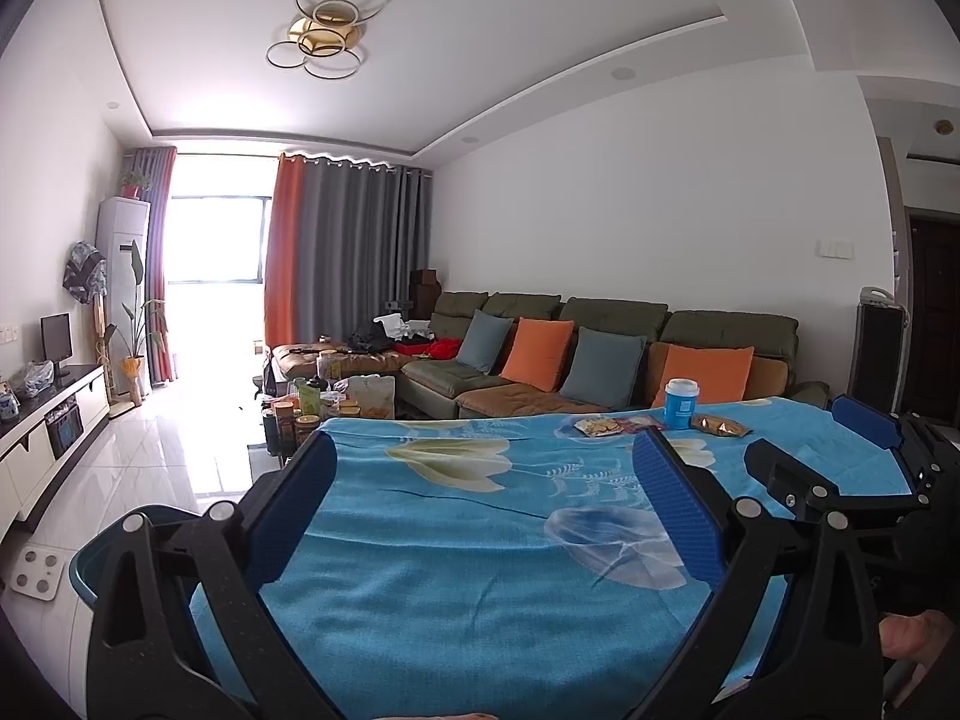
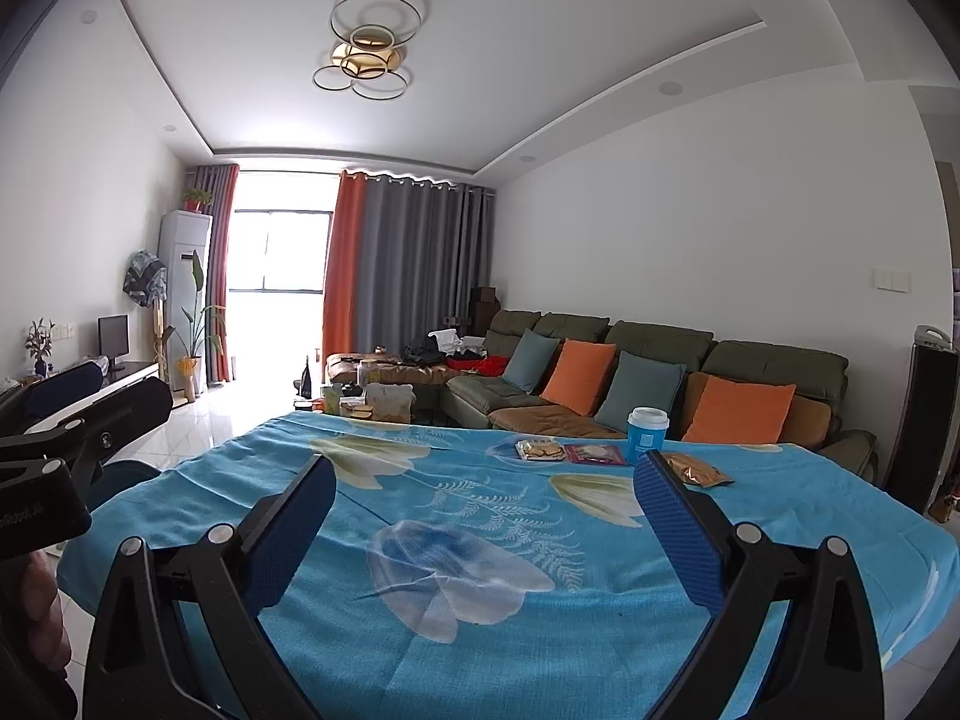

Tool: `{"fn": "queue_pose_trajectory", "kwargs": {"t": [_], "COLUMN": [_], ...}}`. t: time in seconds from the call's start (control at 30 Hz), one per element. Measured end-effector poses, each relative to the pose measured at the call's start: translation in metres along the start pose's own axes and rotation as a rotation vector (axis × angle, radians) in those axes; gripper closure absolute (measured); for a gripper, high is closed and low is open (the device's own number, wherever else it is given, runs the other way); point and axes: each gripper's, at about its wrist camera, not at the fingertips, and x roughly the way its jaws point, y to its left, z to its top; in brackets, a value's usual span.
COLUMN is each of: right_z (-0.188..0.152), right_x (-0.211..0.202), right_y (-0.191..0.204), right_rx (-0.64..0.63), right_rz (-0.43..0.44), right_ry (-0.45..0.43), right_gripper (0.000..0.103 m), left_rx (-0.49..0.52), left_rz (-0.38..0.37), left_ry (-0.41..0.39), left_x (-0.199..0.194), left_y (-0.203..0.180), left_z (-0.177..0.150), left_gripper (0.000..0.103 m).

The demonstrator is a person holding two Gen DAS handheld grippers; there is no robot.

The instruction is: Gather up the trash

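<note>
On the far side of a table covered by a blue floral cloth (image 1: 456, 546) (image 2: 480, 540) lie the trash items: a blue paper cup with a white lid (image 1: 681, 402) (image 2: 647, 434), a gold wrapper (image 1: 722, 425) (image 2: 696, 470), a yellow snack packet (image 1: 597, 426) (image 2: 540, 450) and a red-edged packet (image 1: 636, 422) (image 2: 595, 453). My left gripper (image 1: 487, 449) hovers open over the near part of the cloth, holding nothing. My right gripper (image 2: 487, 473) is open too, empty, well short of the items. Each gripper shows at the edge of the other's view.
A teal bin (image 1: 90, 564) stands on the floor by the table's left corner, next to a white scale (image 1: 33, 565). Behind the table are a green sofa (image 1: 600, 348) with orange and grey cushions and a cluttered coffee table (image 1: 324, 396). A hand (image 1: 912, 636) shows at the right.
</note>
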Motion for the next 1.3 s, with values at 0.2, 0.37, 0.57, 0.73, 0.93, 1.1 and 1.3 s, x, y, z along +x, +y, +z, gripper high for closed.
{"fn": "queue_pose_trajectory", "kwargs": {"t": [0.2,0.37,0.57,0.73,0.93,1.1,1.3], "right_z": [0.001,0.001,0.002,0.001,0.001,0.001,0.005], "right_x": [0.0,0.0,0.001,0.001,0.0,-0.001,0.002], "right_y": [0.0,0.0,0.0,0.001,0.002,0.001,-0.011], "right_rx": [-0.003,-0.002,-0.003,-0.005,-0.008,-0.005,0.02], "right_rz": [0.0,0.001,0.002,0.006,0.01,0.008,-0.016], "right_ry": [0.0,0.0,0.003,0.004,0.004,0.004,-0.002], "right_gripper": [0.007,0.007,0.007,0.007,0.007,0.007,0.007], "left_rx": [0.0,-0.006,-0.015,-0.013,-0.018,-0.034,0.0], "left_rz": [-0.002,-0.002,-0.005,-0.003,0.003,0.018,0.052], "left_ry": [0.0,0.004,0.008,0.009,0.003,0.005,0.022], "left_x": [0.0,0.001,0.001,0.002,-0.001,0.001,0.013], "left_y": [-0.001,-0.001,0.001,0.002,0.002,0.005,0.007], "left_z": [-0.002,-0.004,-0.004,-0.003,-0.004,-0.003,0.004], "left_gripper": [0.006,0.006,0.006,0.006,0.006,0.006,0.006]}}
